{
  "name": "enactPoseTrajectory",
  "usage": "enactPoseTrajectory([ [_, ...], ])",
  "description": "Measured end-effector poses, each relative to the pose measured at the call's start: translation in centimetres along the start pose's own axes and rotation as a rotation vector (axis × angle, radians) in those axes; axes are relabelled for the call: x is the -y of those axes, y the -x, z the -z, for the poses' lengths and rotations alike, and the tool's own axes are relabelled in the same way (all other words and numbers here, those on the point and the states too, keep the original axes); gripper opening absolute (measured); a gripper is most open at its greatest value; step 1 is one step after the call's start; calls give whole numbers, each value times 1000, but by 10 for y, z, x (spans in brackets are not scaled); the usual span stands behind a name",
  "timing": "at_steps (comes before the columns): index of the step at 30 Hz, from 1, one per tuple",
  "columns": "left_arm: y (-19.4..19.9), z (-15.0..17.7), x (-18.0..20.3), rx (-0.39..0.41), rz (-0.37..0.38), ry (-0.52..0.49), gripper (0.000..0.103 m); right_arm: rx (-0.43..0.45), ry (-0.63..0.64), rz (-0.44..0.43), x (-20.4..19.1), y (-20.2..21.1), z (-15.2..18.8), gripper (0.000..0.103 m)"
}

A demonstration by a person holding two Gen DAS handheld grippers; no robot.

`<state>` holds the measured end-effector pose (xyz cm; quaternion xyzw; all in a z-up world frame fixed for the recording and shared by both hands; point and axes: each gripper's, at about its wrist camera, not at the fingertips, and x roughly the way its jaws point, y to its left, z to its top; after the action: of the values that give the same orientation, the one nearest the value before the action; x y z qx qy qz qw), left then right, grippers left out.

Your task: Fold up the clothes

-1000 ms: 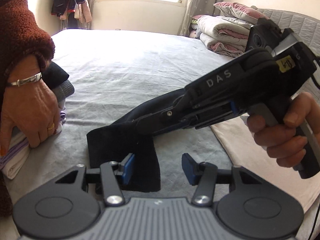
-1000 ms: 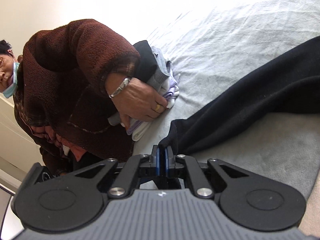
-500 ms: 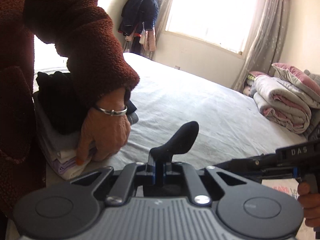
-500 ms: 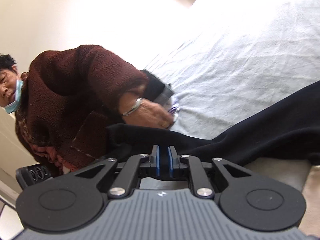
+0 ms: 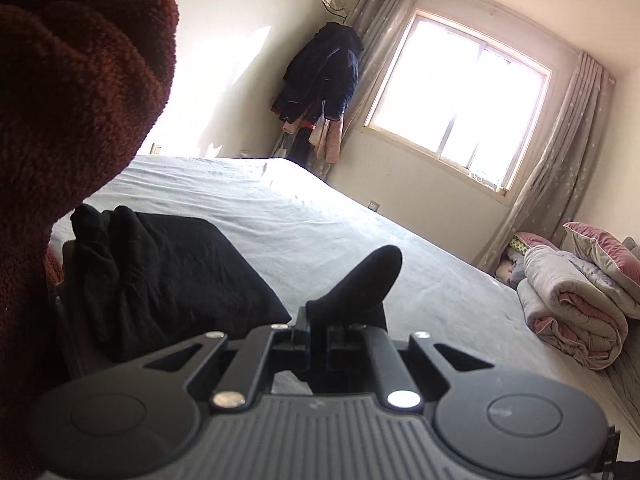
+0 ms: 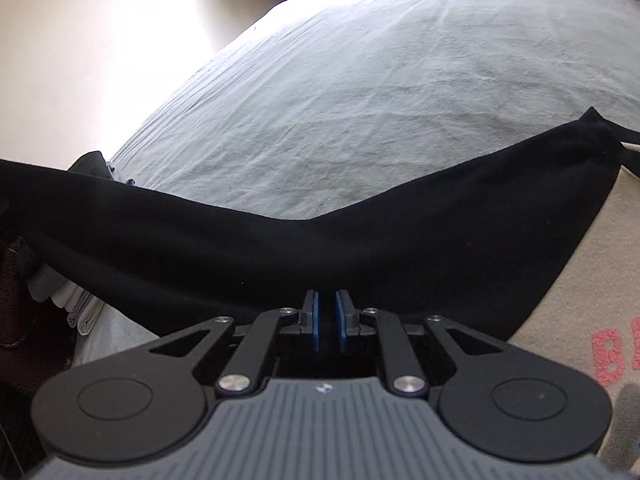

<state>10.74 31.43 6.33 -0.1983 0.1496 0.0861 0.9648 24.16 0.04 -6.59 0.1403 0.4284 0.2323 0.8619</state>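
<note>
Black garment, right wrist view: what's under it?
Under the black garment: grey bedsheet beyond it, a beige cloth with pink letters at right, and a folded stack poking out at left. What lies beneath its middle is covered.
</note>
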Motion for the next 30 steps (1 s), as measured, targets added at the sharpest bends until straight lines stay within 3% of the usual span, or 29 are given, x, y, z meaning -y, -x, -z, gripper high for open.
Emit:
enactPoseTrajectory([
  [5,-6,-4,-1,-20,-47,33,7,51,45,-14,-31,-21,3,16],
  [13,-24,18,-22,-108,-137,53,10,128,93,-30,-89,-64,7,16],
  [16,-21,20,-31,-117,-153,59,19,95,108,-86,-103,-70,1,16],
  [21,-11,24,-43,-136,-161,62,44,92,117,-151,-101,-46,1,16],
  [25,-8,41,-49,-204,-159,33,55,129,123,-108,-79,-17,12,16],
  [30,-19,65,-52,-272,-225,-100,60,90,108,-73,-65,-16,30,16],
])
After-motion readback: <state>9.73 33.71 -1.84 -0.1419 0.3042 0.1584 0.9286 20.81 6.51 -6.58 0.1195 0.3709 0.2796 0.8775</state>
